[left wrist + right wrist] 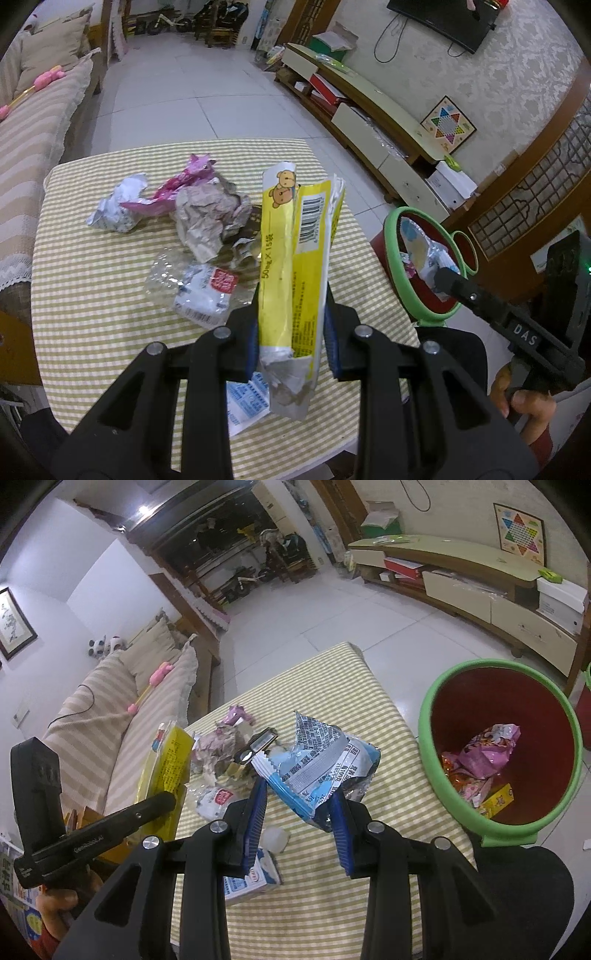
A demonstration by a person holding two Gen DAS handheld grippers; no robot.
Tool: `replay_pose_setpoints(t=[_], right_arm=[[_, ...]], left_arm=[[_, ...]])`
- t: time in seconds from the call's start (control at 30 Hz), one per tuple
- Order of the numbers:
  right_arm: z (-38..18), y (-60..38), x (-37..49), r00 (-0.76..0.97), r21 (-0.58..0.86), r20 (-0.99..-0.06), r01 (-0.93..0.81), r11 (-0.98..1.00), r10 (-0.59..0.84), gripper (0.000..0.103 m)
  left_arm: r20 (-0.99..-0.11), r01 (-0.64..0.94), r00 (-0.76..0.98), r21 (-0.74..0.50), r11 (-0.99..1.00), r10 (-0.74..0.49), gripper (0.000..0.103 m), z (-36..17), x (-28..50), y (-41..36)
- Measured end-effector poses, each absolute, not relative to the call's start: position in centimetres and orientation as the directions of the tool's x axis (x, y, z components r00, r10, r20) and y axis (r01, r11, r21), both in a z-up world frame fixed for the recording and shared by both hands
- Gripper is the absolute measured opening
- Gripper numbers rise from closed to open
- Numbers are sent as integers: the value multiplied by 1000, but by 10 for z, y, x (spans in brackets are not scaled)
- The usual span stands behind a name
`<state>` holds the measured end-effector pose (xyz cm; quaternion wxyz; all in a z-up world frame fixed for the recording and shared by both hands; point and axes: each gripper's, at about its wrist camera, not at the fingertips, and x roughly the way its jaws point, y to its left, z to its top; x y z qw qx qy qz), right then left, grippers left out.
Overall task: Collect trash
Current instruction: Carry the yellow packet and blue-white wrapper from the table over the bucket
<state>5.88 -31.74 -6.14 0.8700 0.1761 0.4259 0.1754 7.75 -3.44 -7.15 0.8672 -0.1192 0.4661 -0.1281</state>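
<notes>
Right wrist view: bin point(439, 716) holds wrappers point(484, 753); both fingers point(255, 812) clamp packets point(314, 764).

Striped sofa point(110, 701) w/ pink toy point(157, 677) on it, TV stand point(461, 576) along wall, checkers board point(520, 530) leaning above, balance bike point(170, 22) at back.

You are in a home living room. At ten o'clock sits a striped sofa point(110, 698) with cushions and a pink toy point(160, 674). At one o'clock a low TV cabinet point(373, 110) runs along the wallpapered wall beneath a mounted television point(443, 22), a Chinese checkers board point(448, 124) leaning there. White floor tiles point(192, 85) stretch to twelve o'clock, where a child's balance bike point(168, 22) is parked.
</notes>
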Motion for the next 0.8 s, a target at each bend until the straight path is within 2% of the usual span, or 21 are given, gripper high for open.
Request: replay_pose_setpoints(t=[0.8], right_arm=[[-65, -375, 60, 632, 452, -680, -39, 891, 372, 33]], left_arm=[[-779, 202, 506, -310, 929, -370, 27, -71, 100, -85]])
